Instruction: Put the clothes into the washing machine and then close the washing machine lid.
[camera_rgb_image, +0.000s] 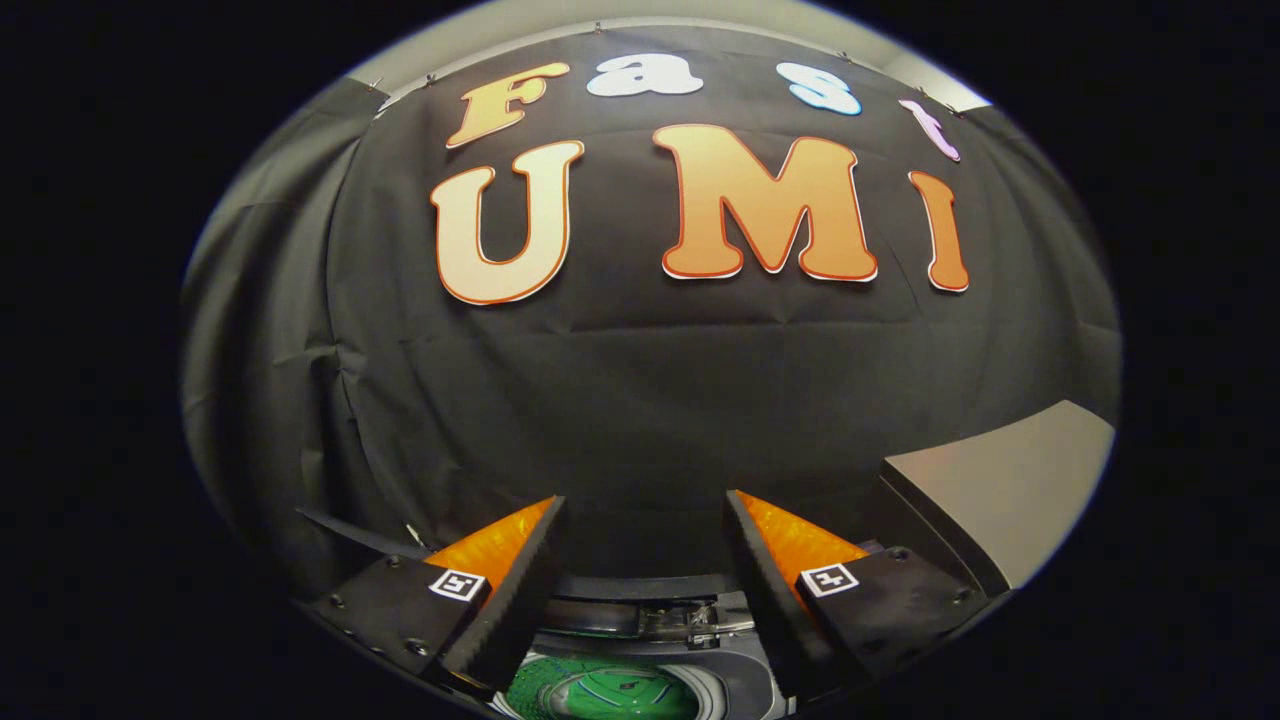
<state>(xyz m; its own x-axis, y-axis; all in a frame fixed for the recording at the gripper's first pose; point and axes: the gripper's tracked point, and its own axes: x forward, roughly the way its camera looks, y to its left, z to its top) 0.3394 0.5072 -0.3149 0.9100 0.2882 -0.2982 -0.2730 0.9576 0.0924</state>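
My gripper (645, 520) is open, its two fingers spread wide with nothing between them. Below and between the fingers lies the open top of the washing machine (700, 640), with a dark rim and a latch piece at its back edge. Inside the drum something green (610, 692) shows; I cannot tell if it is clothing or the drum's lining. A grey slanted panel (1010, 490), probably the raised lid, stands just beyond the right finger.
The booth's black cloth wall (640, 400) hangs close behind the machine. A thin dark strip (350, 535) juts out beside the left finger.
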